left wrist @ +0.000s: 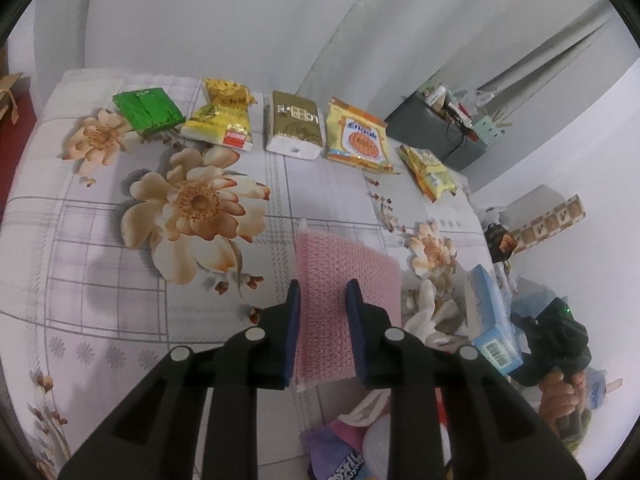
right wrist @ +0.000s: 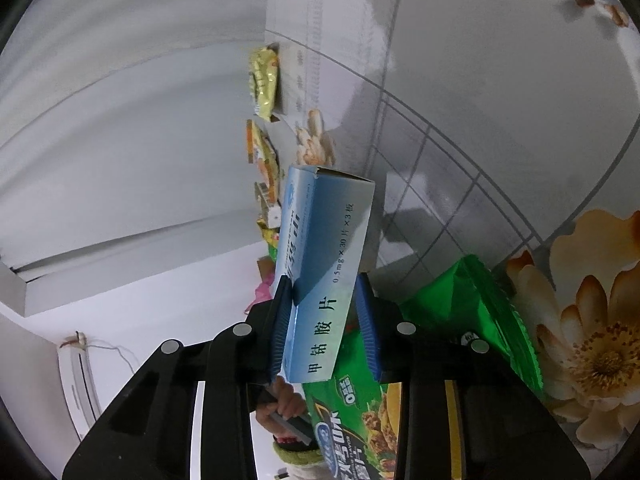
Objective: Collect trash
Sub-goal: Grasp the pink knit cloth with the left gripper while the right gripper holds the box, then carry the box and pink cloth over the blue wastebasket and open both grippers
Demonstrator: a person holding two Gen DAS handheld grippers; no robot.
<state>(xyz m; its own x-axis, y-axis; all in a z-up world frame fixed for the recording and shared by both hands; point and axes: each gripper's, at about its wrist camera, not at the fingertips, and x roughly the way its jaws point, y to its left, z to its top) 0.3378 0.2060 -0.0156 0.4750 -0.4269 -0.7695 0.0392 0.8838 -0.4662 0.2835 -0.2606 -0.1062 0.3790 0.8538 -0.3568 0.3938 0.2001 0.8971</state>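
snack bags [left wrist: 357, 136]: 4 | tissue pack [left wrist: 294, 127]: 1 | pink sponge [left wrist: 340, 284]: 1 | blue box [left wrist: 490, 314]: 1 | grippers [left wrist: 323, 294]: 2

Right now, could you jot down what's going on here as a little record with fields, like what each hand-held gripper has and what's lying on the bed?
surface: bed with flowered sheet
left hand-held gripper: shut on pink sponge pad
right hand-held gripper: shut on blue carton
row at far edge of bed: green packet, yellow snack bag, gold tissue pack, orange cracker bag, small yellow wrapper
under the right gripper: green snack bag
task stage: two items gripped, row not yet collected
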